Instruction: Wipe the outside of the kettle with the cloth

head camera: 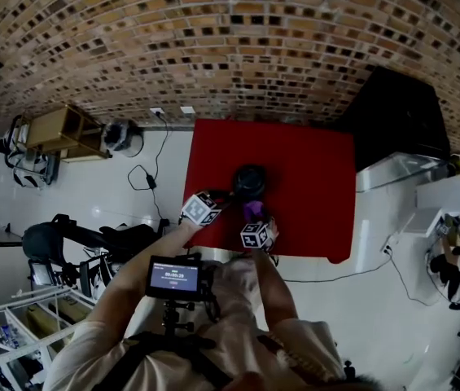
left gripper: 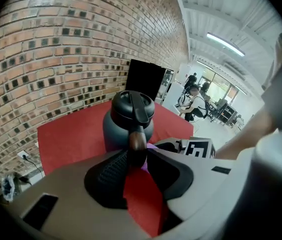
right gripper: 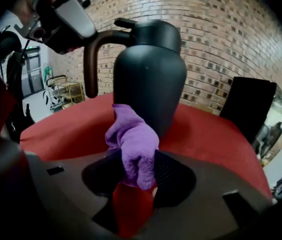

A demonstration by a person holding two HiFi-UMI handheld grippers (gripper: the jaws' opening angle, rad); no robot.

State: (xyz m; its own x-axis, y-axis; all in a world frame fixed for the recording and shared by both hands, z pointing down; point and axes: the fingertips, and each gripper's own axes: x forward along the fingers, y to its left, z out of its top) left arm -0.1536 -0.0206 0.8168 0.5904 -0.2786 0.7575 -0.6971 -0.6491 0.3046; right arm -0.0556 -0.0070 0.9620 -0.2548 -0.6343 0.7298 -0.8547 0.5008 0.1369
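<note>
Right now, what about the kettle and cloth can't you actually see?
- Head view: kettle and cloth are too small for detail.
- Left gripper view: the left gripper's own body hides the kettle's base.
- Right gripper view: the cloth in the right gripper covers the kettle's lower front; contact unclear.

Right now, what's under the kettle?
The kettle stands on the red table top. No base or mat shows round its foot. In the right gripper view the purple cloth covers part of the foot, and the spot beneath the kettle itself is hidden.
</note>
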